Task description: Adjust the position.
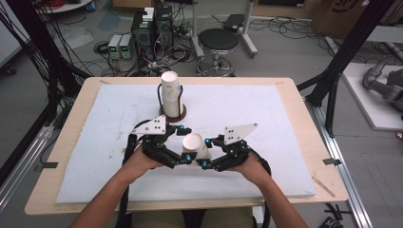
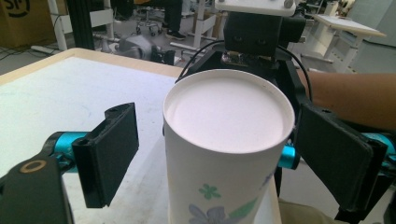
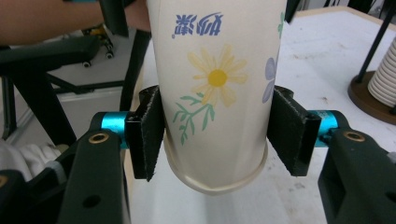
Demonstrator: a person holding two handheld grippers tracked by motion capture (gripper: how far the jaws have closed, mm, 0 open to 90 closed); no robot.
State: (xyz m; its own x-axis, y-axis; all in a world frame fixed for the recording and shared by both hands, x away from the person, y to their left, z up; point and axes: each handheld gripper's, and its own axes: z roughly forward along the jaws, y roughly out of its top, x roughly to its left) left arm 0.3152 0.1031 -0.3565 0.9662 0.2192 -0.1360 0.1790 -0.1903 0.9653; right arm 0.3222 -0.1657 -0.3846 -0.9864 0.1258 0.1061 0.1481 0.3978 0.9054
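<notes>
A white paper cup point(image 1: 196, 146) with printed flowers hangs tilted above the white board point(image 1: 266, 114), between both grippers. My right gripper point(image 1: 206, 153) is shut on the cup; in the right gripper view its pads point(image 3: 148, 135) press the cup's wall point(image 3: 219, 79) just above the rolled rim. My left gripper point(image 1: 185, 144) stands open around the same cup. In the left gripper view the cup's flat bottom point(image 2: 229, 112) faces the camera, and the pads point(image 2: 112, 154) stand apart from its sides.
A stack of white cups point(image 1: 170, 90) stands on a round brown base point(image 1: 177, 114) with a black wire post, just beyond the grippers; the stack point(image 3: 385, 79) is also at the right edge of the right gripper view. A black stool point(image 1: 217, 40) and computer boxes point(image 1: 152, 28) stand on the floor behind the table.
</notes>
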